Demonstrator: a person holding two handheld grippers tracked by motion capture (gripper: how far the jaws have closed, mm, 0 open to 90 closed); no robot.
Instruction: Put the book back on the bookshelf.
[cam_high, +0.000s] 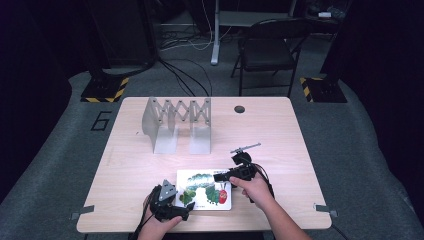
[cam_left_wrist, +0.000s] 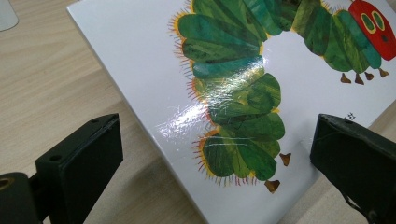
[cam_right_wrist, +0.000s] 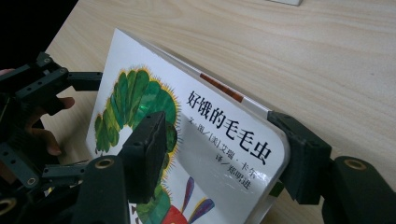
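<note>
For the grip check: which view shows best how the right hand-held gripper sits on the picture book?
The right gripper view: the right hand-held gripper straddles the picture book at its raised corner, one jaw over the cover, one at the edge. The high view shows the book small and flat-looking; the left gripper view shows the caterpillar cover.

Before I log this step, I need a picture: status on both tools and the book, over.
Right tool clamped on the book, one edge lifted. Left tool open, jaws straddling the book's corner. Metal bookend rack stands clear behind.
</note>
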